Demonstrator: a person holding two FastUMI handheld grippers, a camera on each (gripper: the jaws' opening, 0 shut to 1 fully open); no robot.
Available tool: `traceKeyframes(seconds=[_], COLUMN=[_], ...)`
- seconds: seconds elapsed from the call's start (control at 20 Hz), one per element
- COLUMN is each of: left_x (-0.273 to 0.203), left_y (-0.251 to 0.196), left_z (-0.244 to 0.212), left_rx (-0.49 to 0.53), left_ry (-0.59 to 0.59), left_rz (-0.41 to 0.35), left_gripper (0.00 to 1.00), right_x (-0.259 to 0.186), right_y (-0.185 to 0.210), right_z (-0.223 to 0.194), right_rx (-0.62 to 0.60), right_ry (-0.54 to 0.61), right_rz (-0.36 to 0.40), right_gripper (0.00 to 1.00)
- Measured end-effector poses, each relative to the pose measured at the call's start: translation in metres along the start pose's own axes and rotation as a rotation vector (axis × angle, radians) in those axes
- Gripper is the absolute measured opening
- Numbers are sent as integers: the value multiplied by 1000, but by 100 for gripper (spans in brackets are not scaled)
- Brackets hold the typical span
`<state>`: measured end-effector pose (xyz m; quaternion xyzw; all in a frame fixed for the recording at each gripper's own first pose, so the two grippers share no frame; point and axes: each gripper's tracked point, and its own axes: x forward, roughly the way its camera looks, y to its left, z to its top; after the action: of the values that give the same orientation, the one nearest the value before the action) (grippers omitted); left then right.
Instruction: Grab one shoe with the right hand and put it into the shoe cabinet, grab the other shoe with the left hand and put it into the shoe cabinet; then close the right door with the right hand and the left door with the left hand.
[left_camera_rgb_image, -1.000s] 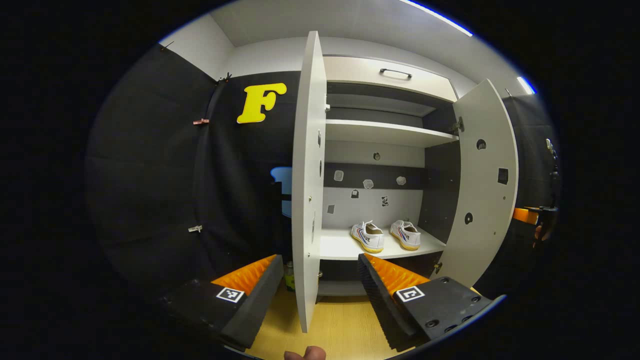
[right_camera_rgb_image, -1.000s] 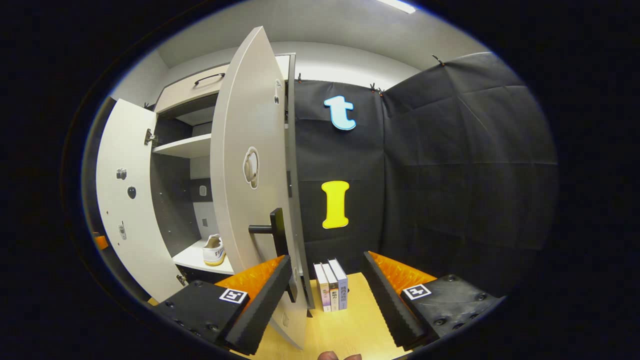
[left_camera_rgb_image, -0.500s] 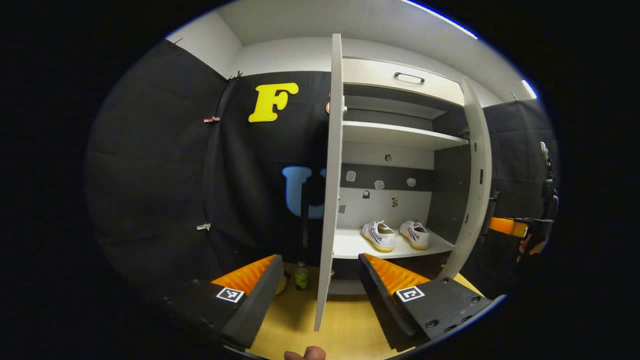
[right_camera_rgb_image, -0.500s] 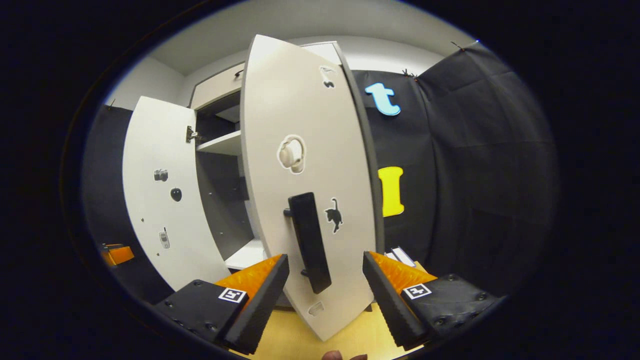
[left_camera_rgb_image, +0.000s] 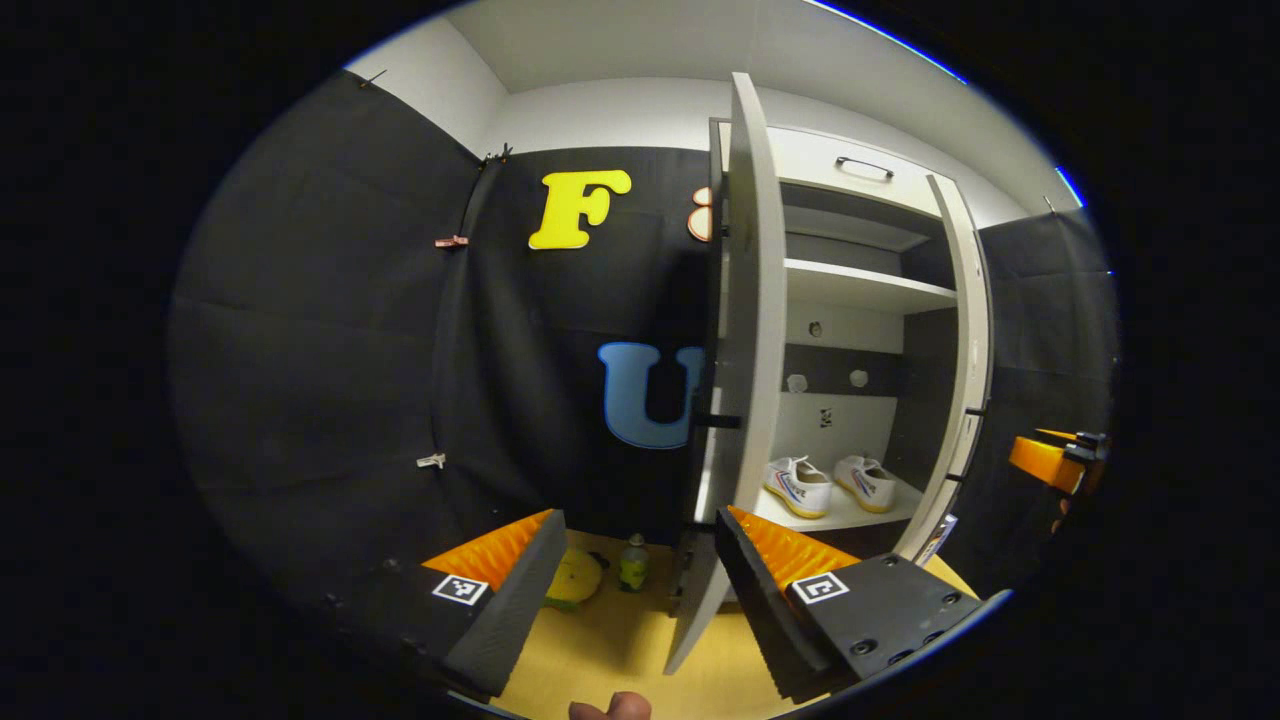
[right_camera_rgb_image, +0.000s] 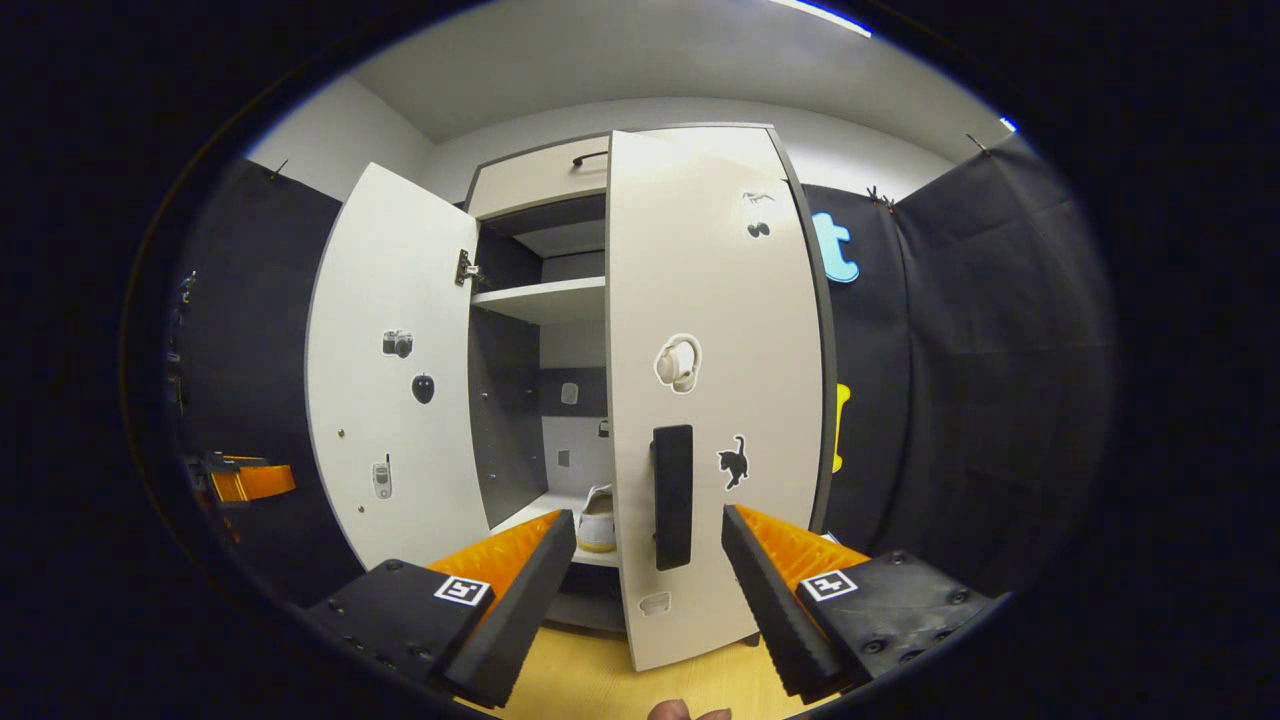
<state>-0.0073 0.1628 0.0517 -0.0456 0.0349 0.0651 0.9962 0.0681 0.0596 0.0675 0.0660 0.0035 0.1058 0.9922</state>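
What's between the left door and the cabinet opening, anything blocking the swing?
Nothing visible. The left door hangs partly open, and both shoes sit back on the shelf, inside the opening. The left gripper is open near the door's lower edge.

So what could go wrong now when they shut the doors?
The right door looks nearly shut, while the left door still stands open; swinging both together might make their edges knock. The left gripper is open with the left door's lower edge between its fingers, so it could snag. The shoes sit well inside, so they're probably safe.
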Motion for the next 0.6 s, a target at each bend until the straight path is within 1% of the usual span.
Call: traceKeyframes(seconds=[0.1, 0.3, 0.45, 0.55, 0.6], left_x=[13, 42, 61, 71, 72], left_y=[14, 26, 25, 15, 15], left_z=[6, 11, 7, -4, -7], left_rx=[10, 23, 32, 22, 17], left_ry=[-13, -23, -5, 12, 17], left_rz=[22, 39, 18, -21, -14], left_gripper=[94, 94, 94, 94, 94], right_x=[-3, -6, -8, -8, -9], right_y=[-4, -14, -25, -32, -34], right_z=[2, 8, 10, 10, 11], right_rx=[1, 15, 19, 16, 15], right_ry=[-3, -13, -21, -25, -26], right_rz=[-12, -44, -71, -85, -91], right_gripper=[96, 96, 96, 96, 97])
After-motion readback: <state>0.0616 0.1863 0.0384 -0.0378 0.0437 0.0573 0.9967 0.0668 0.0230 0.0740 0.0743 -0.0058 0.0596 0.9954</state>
